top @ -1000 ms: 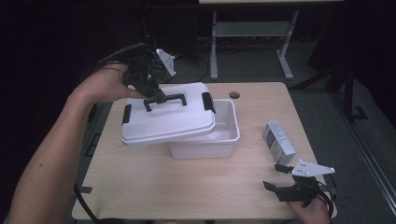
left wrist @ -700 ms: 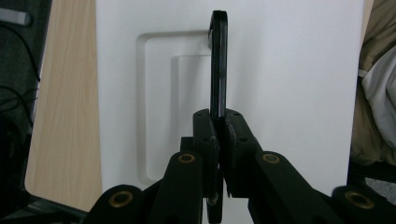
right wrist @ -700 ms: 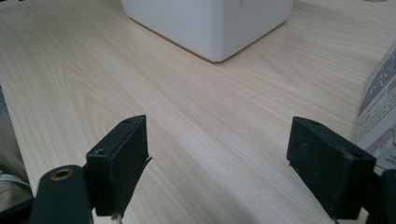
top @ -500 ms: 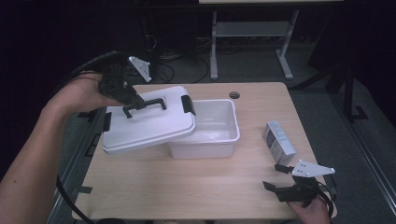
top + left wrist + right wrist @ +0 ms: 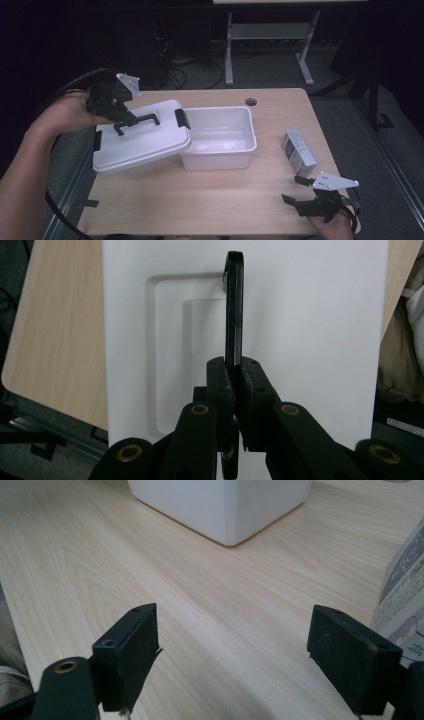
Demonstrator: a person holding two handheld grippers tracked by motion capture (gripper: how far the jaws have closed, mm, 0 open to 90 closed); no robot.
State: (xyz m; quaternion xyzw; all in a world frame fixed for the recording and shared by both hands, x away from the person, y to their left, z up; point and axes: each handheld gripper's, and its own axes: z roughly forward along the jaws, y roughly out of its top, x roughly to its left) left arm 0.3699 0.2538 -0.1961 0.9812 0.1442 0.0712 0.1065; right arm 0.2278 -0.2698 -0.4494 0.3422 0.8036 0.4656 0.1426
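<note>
Between the left gripper's (image 5: pixel 234 382) jaws: lid handle (image 5: pixel 234 305).

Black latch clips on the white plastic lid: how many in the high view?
2. One black latch clip sits at the lid's end over the white bin; the other black latch clip is at the opposite end, near the table's left edge. Others may be hidden.

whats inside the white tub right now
The tub looks empty: bare white floor and walls. Its left edge is hidden under the lid held by the left tool.
</note>
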